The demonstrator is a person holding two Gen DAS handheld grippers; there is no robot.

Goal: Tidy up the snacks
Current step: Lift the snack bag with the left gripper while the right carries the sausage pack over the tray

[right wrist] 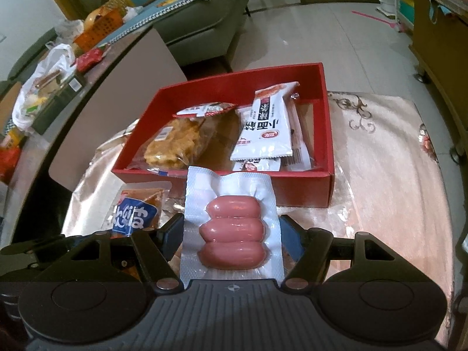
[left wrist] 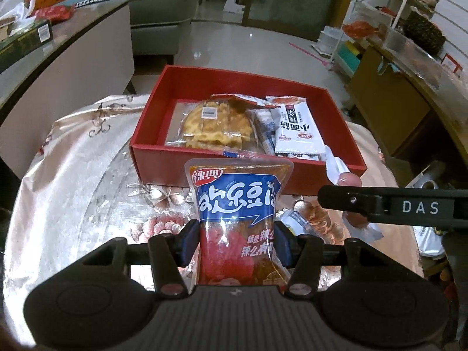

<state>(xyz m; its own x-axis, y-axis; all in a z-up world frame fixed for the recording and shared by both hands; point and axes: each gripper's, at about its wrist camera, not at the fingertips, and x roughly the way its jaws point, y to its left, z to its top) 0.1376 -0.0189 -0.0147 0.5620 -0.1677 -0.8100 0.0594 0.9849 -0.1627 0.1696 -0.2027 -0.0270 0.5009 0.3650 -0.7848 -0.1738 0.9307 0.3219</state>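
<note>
My left gripper [left wrist: 237, 241] is shut on a blue and orange bean snack packet [left wrist: 238, 204], held upright just in front of the red box [left wrist: 163, 87]. My right gripper [right wrist: 232, 238] is shut on a clear vacuum pack of three pink sausages [right wrist: 232, 228], also just short of the red box [right wrist: 304, 188]. The box holds a bag of golden crackers [left wrist: 216, 125] [right wrist: 175, 142] and white noodle-snack packets [left wrist: 295, 128] [right wrist: 267, 128]. The bean packet [right wrist: 136, 213] shows at the left of the right wrist view. The right gripper's body [left wrist: 409, 207] crosses the right of the left wrist view.
The box sits on a round table with a shiny floral cloth [left wrist: 87, 152] [right wrist: 389, 161]. More snack packets [left wrist: 310, 219] lie on the cloth under the grippers. A cluttered side table [right wrist: 52, 67], a sofa [right wrist: 204, 26] and a wooden cabinet [left wrist: 389, 99] surround it.
</note>
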